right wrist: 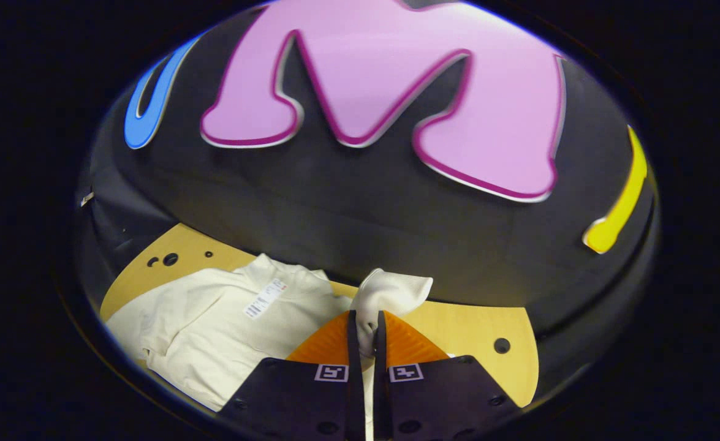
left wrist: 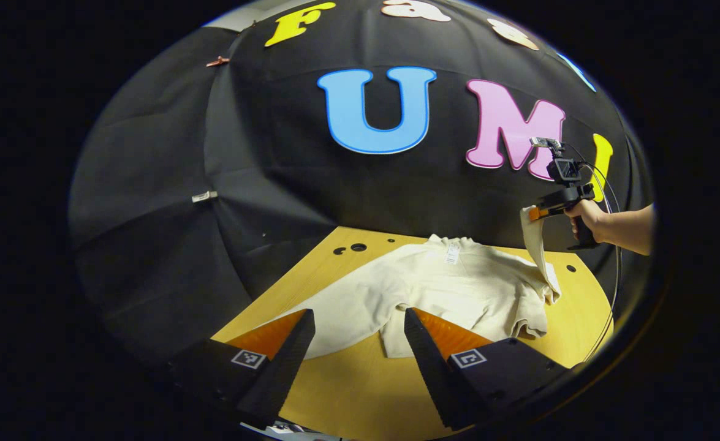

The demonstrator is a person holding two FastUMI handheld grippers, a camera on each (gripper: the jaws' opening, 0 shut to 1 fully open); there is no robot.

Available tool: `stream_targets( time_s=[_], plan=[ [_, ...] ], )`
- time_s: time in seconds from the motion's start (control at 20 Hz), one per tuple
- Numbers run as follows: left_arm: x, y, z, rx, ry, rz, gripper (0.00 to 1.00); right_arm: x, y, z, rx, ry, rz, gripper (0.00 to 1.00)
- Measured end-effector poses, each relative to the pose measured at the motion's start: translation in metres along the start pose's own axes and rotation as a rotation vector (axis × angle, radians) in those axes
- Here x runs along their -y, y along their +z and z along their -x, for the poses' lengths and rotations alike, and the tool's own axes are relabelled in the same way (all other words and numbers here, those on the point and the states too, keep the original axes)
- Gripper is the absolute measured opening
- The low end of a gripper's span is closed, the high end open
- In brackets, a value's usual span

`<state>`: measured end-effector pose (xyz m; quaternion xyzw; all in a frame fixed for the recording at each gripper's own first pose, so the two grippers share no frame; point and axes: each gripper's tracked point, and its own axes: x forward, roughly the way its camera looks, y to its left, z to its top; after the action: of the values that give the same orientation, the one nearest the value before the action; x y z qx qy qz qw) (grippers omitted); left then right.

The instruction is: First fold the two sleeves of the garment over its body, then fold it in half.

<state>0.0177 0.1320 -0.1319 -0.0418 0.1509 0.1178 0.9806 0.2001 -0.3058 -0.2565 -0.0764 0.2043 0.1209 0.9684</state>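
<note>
A cream long-sleeved garment [left wrist: 451, 288] lies spread on the wooden table [left wrist: 347, 392], collar toward the far wall. My left gripper [left wrist: 360, 327] hovers open above the table's near side, with the garment's left sleeve [left wrist: 341, 312] lying flat beyond its fingertips. In the left gripper view, the right gripper [left wrist: 534, 213], held by a hand [left wrist: 586, 217], lifts the other sleeve [left wrist: 537, 251] well above the table at the right. In the right gripper view, my right gripper [right wrist: 363, 318] is shut on that sleeve's cuff [right wrist: 393, 291], which bunches above the fingertips. The garment's body [right wrist: 225, 331] lies to the left below.
Round holes [left wrist: 350, 248] mark the table's far left corner, and another hole [right wrist: 502, 345] sits near its right end. The black cloth wall [left wrist: 274, 184] rises close behind the table. A cable [left wrist: 611, 245] hangs from the right gripper.
</note>
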Motion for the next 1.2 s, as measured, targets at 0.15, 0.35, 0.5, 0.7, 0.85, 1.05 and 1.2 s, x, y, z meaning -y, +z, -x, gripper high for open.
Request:
stream_targets(
  time_s=[0.15, 0.35, 0.5, 0.7, 0.85, 1.05, 1.2],
  plan=[
    [-0.026, -0.002, -0.003, -0.008, 0.040, 0.074, 0.94, 0.001, -0.006, -0.003, -0.012, 0.072, 0.029, 0.09],
    [-0.058, -0.008, -0.011, -0.018, 0.099, 0.143, 0.95, 0.001, -0.004, -0.001, -0.033, 0.158, 0.061, 0.09],
    [-0.074, -0.018, -0.013, -0.037, 0.135, 0.179, 0.96, 0.001, -0.005, -0.001, -0.024, 0.222, 0.068, 0.09],
    [-0.079, -0.031, -0.020, -0.058, 0.156, 0.167, 0.96, -0.001, -0.002, 0.006, -0.012, 0.296, 0.079, 0.09],
    [-0.078, -0.035, -0.022, -0.061, 0.164, 0.156, 0.95, 0.004, -0.011, 0.005, -0.028, 0.312, 0.111, 0.09],
    [-0.071, -0.039, -0.027, -0.063, 0.165, 0.246, 0.95, -0.002, -0.029, 0.008, -0.083, 0.379, 0.124, 0.25],
    [-0.080, -0.046, -0.036, -0.059, 0.202, 0.283, 0.96, -0.005, -0.036, 0.006, -0.073, 0.400, 0.089, 0.49]
  ],
)
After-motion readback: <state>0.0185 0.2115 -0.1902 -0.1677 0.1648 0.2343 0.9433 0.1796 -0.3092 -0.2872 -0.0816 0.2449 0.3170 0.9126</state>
